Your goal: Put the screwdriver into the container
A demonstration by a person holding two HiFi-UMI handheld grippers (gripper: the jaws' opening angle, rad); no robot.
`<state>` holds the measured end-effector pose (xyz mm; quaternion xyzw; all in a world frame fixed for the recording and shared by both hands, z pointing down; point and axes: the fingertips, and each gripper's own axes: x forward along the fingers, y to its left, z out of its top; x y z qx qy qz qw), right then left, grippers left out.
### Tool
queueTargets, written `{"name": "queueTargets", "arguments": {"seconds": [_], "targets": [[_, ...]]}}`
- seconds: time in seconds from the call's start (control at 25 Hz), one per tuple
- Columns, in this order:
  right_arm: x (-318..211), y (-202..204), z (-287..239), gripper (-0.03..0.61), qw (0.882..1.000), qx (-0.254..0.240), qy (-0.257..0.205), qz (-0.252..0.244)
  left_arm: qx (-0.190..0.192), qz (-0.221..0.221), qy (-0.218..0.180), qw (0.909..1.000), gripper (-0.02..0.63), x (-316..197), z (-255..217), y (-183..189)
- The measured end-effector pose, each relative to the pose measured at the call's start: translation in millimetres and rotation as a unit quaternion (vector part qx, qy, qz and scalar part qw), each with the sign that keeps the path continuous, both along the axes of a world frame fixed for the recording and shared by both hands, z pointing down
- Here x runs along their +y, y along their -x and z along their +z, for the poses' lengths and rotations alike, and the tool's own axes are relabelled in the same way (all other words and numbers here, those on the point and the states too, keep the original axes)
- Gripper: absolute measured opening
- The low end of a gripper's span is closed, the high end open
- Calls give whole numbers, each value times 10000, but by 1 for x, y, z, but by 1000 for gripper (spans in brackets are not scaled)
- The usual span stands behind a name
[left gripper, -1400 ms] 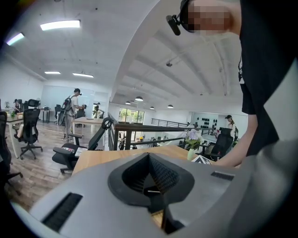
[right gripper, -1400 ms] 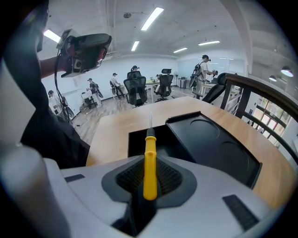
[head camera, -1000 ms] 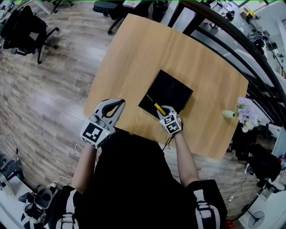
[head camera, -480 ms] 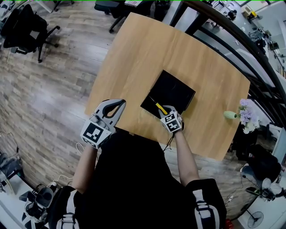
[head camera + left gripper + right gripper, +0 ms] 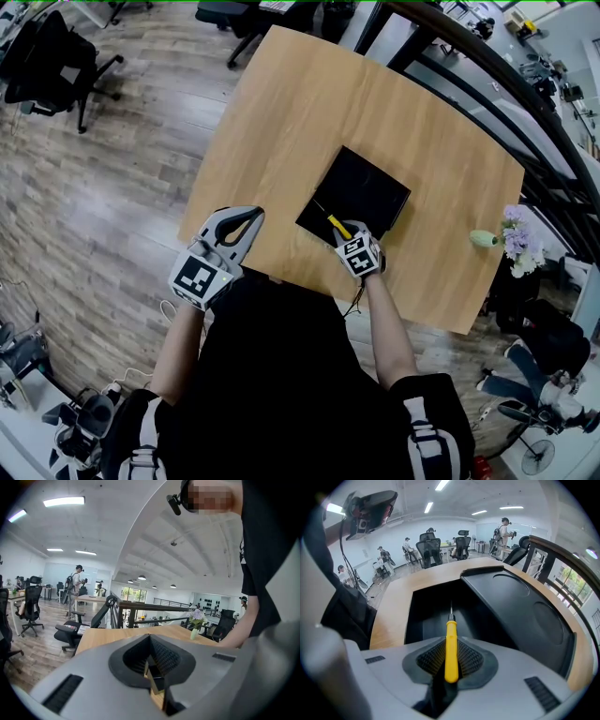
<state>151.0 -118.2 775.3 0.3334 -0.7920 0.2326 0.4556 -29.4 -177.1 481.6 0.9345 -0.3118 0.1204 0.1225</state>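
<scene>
The right hand-held gripper (image 5: 343, 230) clamps the yellow screwdriver (image 5: 450, 646) tip-first over the black container (image 5: 366, 183), apparently ready to drop it in, while the left hand-held gripper (image 5: 246, 221) hovers closed and empty nearby.

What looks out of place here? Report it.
Nothing stands out. The right claw grips the yellow screwdriver over the black container; the left claw is shut and empty; the flower vase stands upright.

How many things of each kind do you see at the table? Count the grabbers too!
Grippers: 2, the left gripper and the right gripper
Yellow screwdriver: 1
Black container: 1
Vase of flowers: 1
Total: 5
</scene>
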Motion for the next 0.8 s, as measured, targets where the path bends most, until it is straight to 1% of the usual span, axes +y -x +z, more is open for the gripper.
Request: {"name": "queueTargets", "arguments": {"seconds": [0.28,0.56,0.8], "targets": [[-2,0,3,84,9998,208,-18,-47,-18,47,10,10000,23,2,3,2],[-1,4,0,86,9999,101,-56,-23,74,58,-9,10000,21,1,0,6],[9,0,-10,87,9998,41,-194,57,108,263,-62,9996,21,7,0,-7]]}}
